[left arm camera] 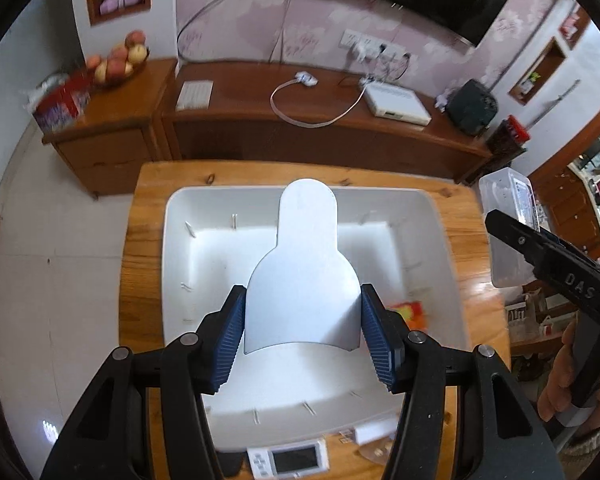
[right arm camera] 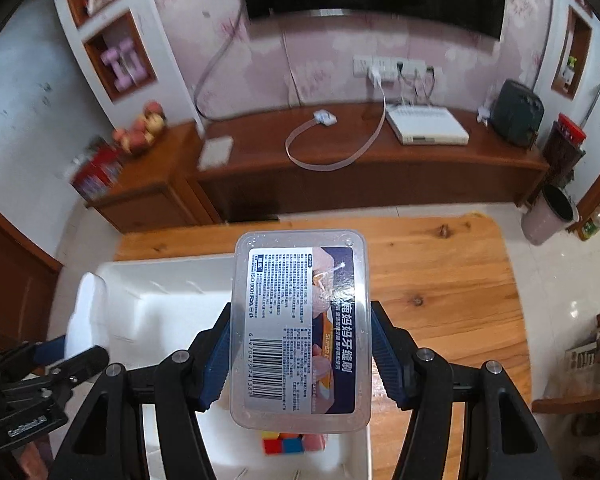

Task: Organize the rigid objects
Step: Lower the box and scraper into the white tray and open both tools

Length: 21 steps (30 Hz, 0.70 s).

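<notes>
The left hand-held gripper [left arm camera: 303, 334] is clamped on a flat grey scraper-shaped plate [left arm camera: 306, 272], its blue ribbed pads [left arm camera: 231, 340] pressing the plate's wide lower edges while the narrow rounded end points toward 12 o'clock. The plate hangs above a white tray [left arm camera: 172, 248] that sits on the wooden table [left arm camera: 148, 216]. Inside the tray, at about 4 o'clock from the plate, lies a blurred red-and-yellow item [left arm camera: 410, 314]. At the table's near edge, at 6 o'clock, a white device with a grey screen [left arm camera: 288, 460] shows partly.

The right hand-held gripper [right arm camera: 300, 354] grips a clear plastic box [right arm camera: 300, 328] with a printed label and barcode, pads against its long sides. The box is held in the air over the tray's [right arm camera: 148, 276] right rim, the bare table [right arm camera: 440, 280] at 3 o'clock. Below the box, at 6 o'clock, a colourful cube [right arm camera: 288, 444] rests in the tray. At 8 o'clock the left hand-held gripper [right arm camera: 66, 356] appears, holding its plate [right arm camera: 88, 312].
</notes>
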Each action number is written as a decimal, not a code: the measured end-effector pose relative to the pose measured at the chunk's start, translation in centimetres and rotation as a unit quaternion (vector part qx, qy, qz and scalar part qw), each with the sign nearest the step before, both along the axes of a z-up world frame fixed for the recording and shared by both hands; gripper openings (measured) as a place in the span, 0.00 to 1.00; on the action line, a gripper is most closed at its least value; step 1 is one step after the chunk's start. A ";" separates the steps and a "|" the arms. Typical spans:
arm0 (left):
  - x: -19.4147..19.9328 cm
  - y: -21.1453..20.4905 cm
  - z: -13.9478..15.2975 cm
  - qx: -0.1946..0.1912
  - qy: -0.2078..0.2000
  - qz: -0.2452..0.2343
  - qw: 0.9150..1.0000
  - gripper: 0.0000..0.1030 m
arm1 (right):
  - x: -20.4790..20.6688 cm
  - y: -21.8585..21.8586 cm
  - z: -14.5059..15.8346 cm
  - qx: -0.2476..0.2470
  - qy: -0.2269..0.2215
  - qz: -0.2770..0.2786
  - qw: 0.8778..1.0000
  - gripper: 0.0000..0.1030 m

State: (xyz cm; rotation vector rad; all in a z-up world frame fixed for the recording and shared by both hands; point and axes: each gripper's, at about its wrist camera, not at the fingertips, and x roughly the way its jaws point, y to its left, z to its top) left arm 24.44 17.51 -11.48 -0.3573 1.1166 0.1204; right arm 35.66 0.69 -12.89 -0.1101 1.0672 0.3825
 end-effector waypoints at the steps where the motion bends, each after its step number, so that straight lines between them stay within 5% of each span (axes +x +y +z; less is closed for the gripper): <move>1: 0.4 0.2 -1.0 -0.001 0.006 0.001 1.000 0.58 | 0.5 0.4 -1.2 -0.007 0.010 -0.001 1.000 0.61; 9: 2.5 0.6 -6.8 -0.010 0.061 -0.005 0.998 0.58 | 1.9 2.5 -7.6 -0.046 0.065 0.003 0.997 0.61; 21: 3.7 0.8 -9.9 -0.015 0.083 -0.007 0.996 0.58 | 1.6 5.7 -9.7 -0.107 0.054 0.047 0.992 0.62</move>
